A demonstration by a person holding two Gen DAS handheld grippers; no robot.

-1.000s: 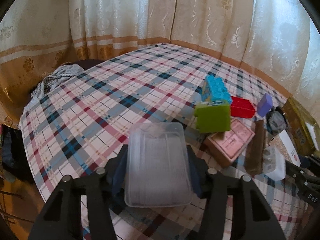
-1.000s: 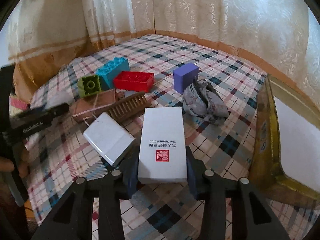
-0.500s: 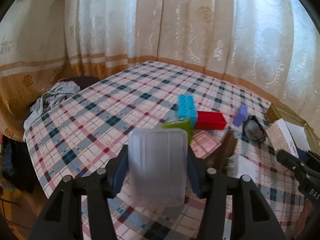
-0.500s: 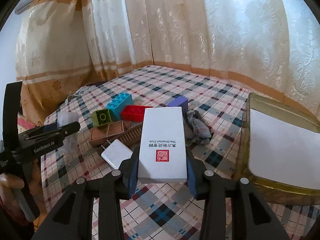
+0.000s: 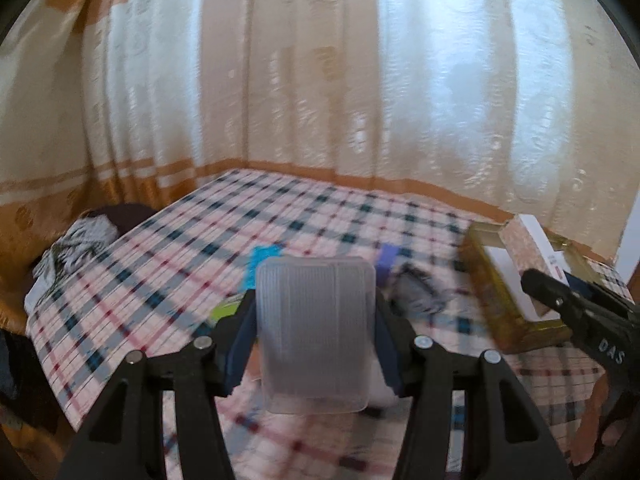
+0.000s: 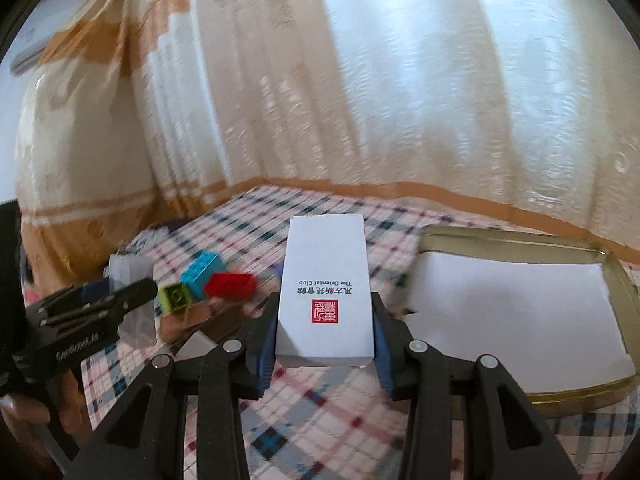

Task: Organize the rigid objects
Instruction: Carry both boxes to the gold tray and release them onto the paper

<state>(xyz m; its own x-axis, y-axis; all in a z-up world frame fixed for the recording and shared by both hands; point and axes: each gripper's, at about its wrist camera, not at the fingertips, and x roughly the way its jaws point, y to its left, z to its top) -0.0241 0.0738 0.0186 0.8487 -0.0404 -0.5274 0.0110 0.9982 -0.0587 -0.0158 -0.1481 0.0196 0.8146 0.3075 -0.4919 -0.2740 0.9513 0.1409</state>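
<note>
The left hand-held gripper [image 5: 316, 340] pinches a see-through plastic box [image 5: 316, 332] between its blue pads [image 5: 240, 344]. The box is off the desk, up in the air, and its long side points away from the camera. The right hand-held gripper [image 6: 325, 336] pinches a tall white box [image 6: 326, 288] with a small red stamp and dark writing on its top face. This box is held up above the desk too.

Under both grippers lies the desk [image 5: 280, 216], covered with a checked cloth in pink, white and blue. Near the right edge of the desk sits a gold tin [image 6: 624, 280] with a white sheet inside. The white box hangs just beside the tin's left wall.

Near the middle of the desk are toy blocks close together: a green block [image 6: 174, 296], a blue block [image 6: 202, 272] and a red block [image 6: 230, 286]. A purple block [image 5: 387, 258] and a small grey cloth bundle [image 5: 420, 292] lie closer to the tin. The left view is blurry, so small things there are hard to make out.

Cream curtains [image 5: 360, 80] with an orange band hang behind the far edges of the desk.
</note>
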